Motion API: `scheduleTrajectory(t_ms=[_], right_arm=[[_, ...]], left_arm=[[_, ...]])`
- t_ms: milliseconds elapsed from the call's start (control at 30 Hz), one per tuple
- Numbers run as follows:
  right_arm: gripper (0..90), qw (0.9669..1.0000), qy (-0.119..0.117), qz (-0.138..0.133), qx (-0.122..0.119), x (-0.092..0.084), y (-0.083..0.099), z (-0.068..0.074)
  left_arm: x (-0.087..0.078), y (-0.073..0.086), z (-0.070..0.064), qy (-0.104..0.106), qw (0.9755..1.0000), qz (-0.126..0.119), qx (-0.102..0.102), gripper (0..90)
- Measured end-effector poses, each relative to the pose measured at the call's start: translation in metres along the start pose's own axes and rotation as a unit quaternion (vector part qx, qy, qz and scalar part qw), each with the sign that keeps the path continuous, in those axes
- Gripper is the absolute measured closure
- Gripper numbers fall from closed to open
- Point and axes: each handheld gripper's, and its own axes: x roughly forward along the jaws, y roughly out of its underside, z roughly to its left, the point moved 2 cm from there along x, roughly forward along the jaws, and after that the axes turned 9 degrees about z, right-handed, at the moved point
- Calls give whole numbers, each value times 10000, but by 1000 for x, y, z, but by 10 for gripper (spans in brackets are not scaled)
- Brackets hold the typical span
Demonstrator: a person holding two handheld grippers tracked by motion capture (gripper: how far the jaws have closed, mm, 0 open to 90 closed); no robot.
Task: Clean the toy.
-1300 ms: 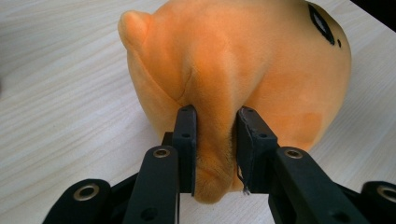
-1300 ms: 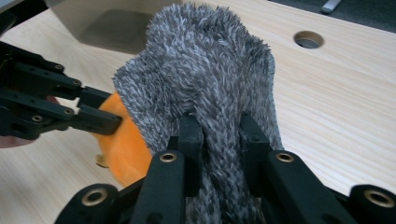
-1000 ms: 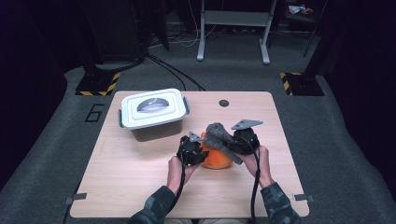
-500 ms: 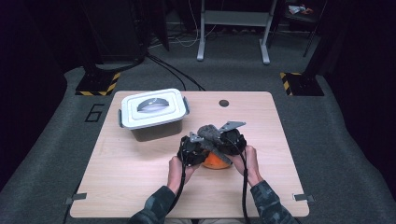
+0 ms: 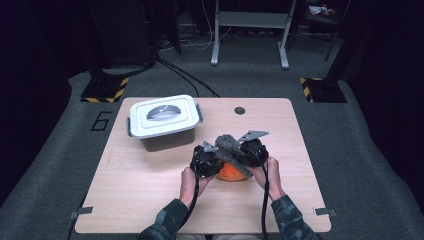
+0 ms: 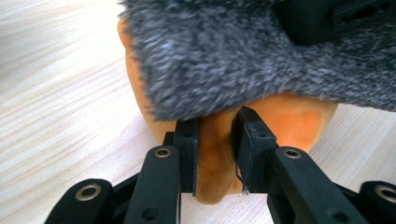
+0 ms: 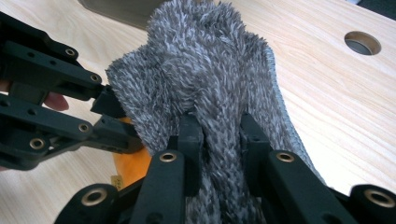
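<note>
Grippers meet mid-table from above, where we hold the orange plush toy (image 5: 231,172) under the grey fuzzy cloth (image 5: 229,144); our left gripper (image 6: 215,135) clamps the toy's edge, our right gripper (image 7: 219,128) pinches cloth directly over it.

A white lidded box (image 5: 164,120) sits toward the far left of my pale wooden surface (image 5: 310,165), well apart from a small round hole (image 5: 240,110) near the far edge.
</note>
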Motion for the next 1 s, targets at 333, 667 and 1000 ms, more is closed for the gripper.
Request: scheduleTrajectory(t_ms=[333, 667, 1000], right_arm=[[750, 9997, 63, 30, 236, -8, 14, -13], [750, 9983, 154, 71, 559, -12, 36, -33], [751, 9938, 295, 371, 1004, 1, 63, -53]], left_arm=[[0, 0, 0, 13, 10000, -5, -24, 718], [1, 1, 1, 55, 10000, -41, -57, 718], [1, 1, 2, 40, 9999, -89, -65, 718]])
